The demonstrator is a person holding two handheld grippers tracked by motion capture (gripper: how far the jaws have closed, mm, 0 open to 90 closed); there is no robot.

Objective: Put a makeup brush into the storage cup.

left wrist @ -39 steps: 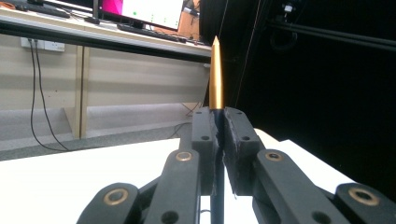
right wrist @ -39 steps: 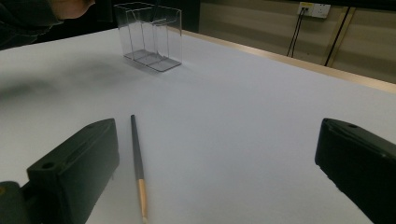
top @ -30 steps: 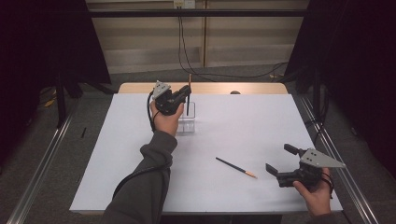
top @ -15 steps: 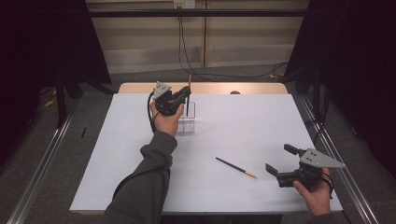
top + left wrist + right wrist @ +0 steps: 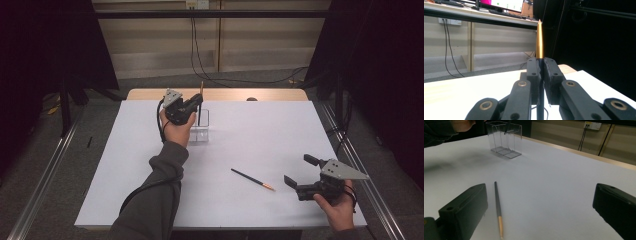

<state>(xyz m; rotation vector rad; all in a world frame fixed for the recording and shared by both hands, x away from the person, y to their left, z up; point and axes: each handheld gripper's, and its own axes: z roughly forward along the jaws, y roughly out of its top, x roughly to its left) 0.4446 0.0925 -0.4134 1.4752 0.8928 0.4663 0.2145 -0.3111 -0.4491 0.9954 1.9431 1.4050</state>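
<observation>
My left gripper is at the far side of the white table, shut on a thin black pencil with a gold end. The pencil stands upright, its gold end pointing up above the jaws. Its lower part reaches down into a clear plastic holder, which in the right gripper view stands at the far left. A second black pencil with a gold end lies flat on the table. My right gripper is open just right of it, and that pencil lies beside its left jaw.
The table's wooden far edge runs behind the holder. Metal rails flank both sides of the table. Cables hang down the wall behind. Bare white surface lies between the holder and the lying pencil.
</observation>
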